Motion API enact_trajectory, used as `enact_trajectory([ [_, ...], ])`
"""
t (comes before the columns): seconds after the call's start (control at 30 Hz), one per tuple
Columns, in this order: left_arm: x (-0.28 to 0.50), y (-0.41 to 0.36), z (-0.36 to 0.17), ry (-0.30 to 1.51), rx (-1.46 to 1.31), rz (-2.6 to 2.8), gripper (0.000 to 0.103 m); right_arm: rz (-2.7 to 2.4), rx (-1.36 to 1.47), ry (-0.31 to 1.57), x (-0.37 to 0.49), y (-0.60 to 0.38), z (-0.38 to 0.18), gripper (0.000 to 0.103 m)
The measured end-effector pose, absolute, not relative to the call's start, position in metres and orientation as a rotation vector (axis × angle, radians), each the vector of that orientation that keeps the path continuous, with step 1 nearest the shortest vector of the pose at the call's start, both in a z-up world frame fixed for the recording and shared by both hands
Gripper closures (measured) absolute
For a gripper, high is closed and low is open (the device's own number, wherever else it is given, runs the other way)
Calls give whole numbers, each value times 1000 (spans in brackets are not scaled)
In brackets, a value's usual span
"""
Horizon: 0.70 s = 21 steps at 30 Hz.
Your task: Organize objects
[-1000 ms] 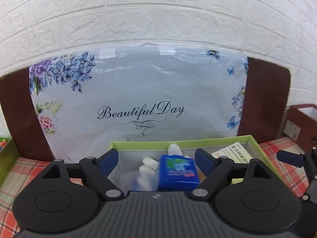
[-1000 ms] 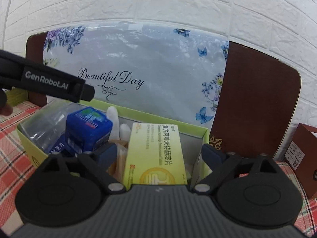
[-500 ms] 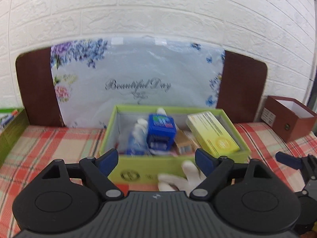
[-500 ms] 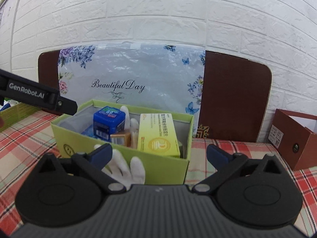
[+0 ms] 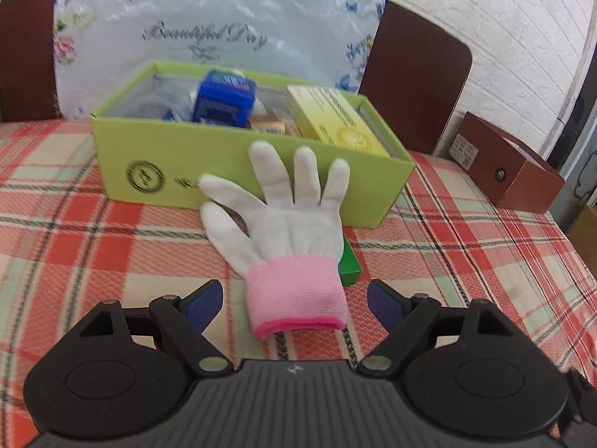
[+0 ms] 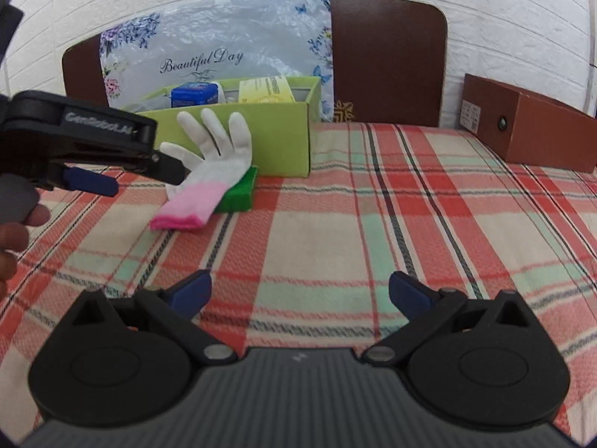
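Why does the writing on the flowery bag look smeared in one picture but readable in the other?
Left wrist view: motion blur smears the bag's lettering and the green box's logo. Right wrist view: steadier, so "Beautiful Day" on it reads cleanly, though fisheye bends the edges.

A glove is laid against the front wall of an open box at frame centre, partly over a small flat box; a medicine carton is held inside.

The glove hides most of a small green box; at 9 o'clock, the green carton's printed text is blurred unreadable
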<state>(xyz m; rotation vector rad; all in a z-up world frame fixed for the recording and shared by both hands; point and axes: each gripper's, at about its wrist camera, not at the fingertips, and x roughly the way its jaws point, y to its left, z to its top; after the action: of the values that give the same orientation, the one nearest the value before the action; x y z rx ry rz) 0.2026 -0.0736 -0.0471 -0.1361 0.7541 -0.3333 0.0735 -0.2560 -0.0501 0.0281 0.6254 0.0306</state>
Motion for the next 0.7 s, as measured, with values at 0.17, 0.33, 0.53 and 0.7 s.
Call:
enact_trajectory([
  [0.17, 222, -75, -68, 805, -160, -306, 36, -14, 34, 634, 55, -271, -51, 0],
  [0.33, 221, -60, -64, 838, -175, -378, 95, -22, 50, 633, 52, -276, -50, 0],
  [0.53, 177, -23, -53, 773, -158, -325, 96, 42, 32, 638, 57, -260, -52, 0],
  [0.7, 133, 10, -47, 739, -111, -231, 96, 85, 12, 642, 68, -246, -51, 0],
])
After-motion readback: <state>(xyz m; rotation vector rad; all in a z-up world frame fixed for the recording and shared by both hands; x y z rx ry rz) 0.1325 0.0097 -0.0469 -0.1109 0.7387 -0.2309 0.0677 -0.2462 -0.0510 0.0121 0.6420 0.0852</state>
